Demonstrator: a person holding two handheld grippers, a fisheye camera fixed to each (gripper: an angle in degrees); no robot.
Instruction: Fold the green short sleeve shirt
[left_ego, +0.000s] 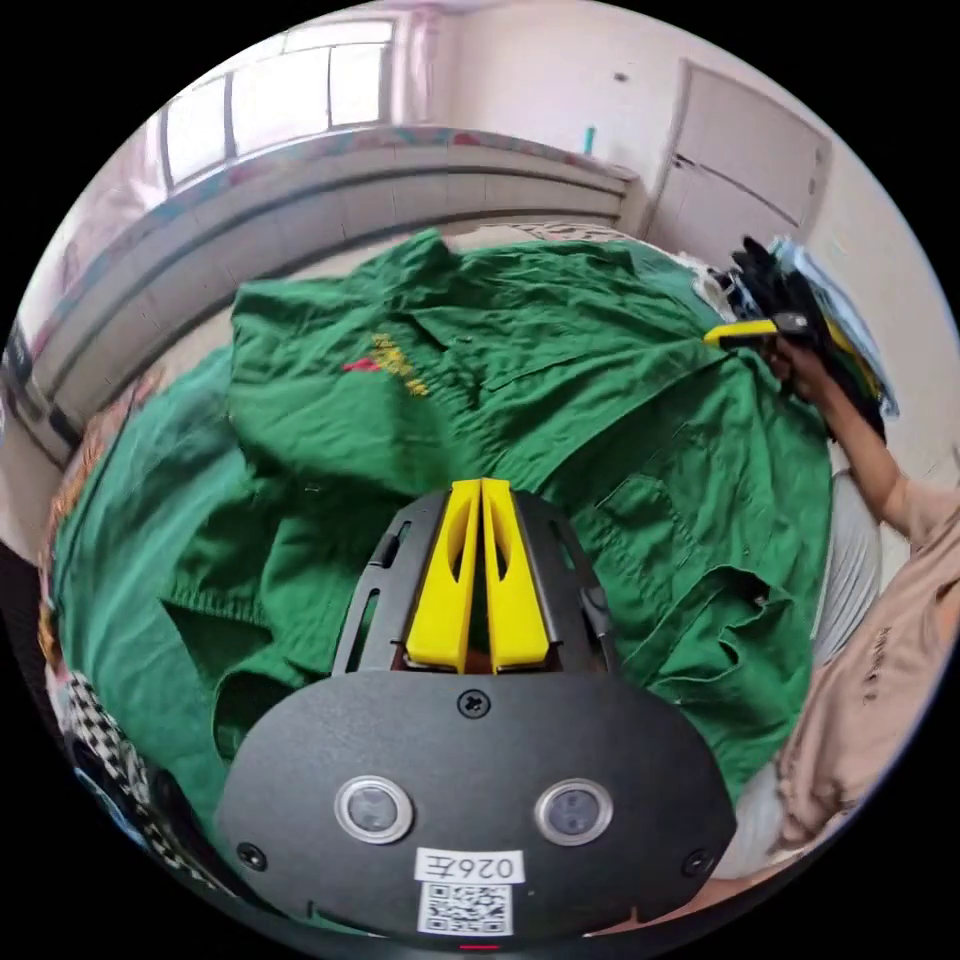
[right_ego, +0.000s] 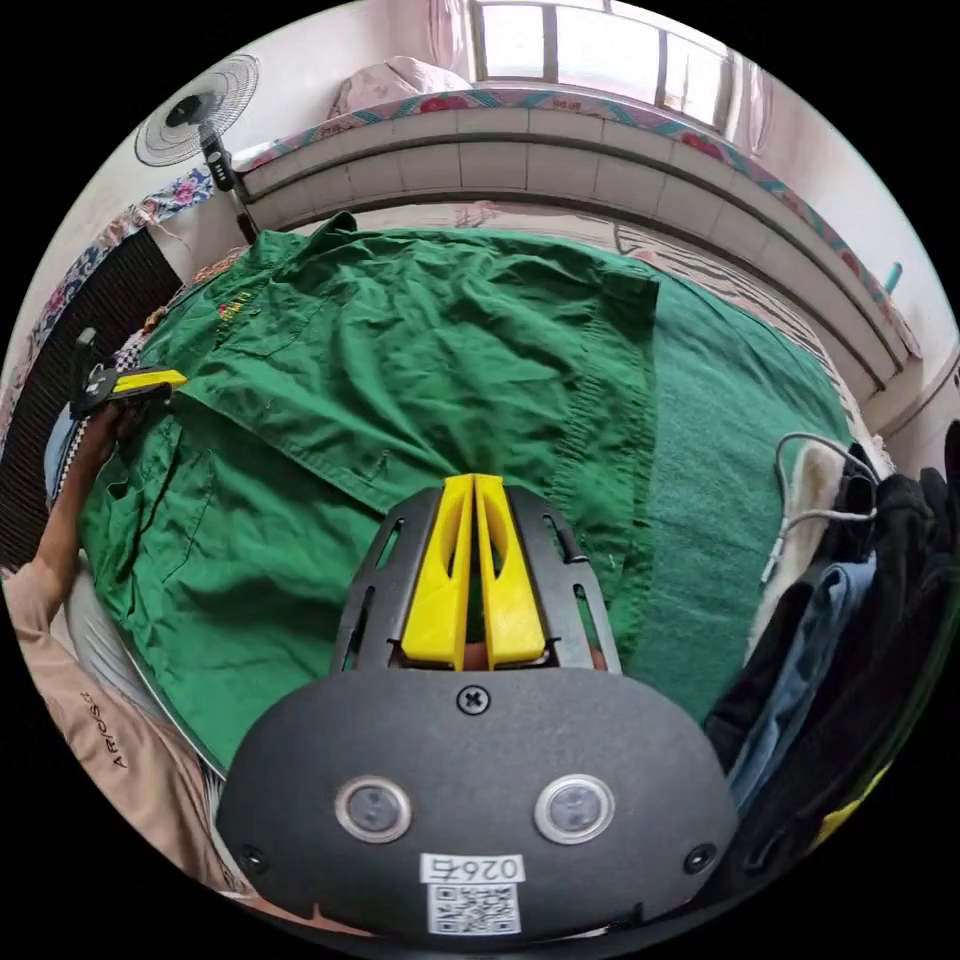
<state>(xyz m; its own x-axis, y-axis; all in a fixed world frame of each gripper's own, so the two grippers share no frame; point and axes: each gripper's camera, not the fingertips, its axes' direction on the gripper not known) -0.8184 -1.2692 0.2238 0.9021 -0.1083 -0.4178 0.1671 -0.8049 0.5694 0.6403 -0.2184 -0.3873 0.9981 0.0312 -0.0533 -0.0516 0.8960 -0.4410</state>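
Right now the green shirt (right_ego: 400, 400) lies spread out just ahead of both tongs. The left tongs (left_ego: 481, 490) and right tongs (right_ego: 474, 485) are pressed together, holding nothing. It looks soft, light and floppy, so grab an edge or sleeve.

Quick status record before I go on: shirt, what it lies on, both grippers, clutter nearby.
shirt: green short sleeve shirt spread out, wrinkled, one side folded over
surface: dark green cover under it
left gripper: jaws together, over shirt; grip on cloth unclear
right gripper: jaws together, over shirt; grip unclear
clutter: dark clothes pile beside cover
fan: by wall
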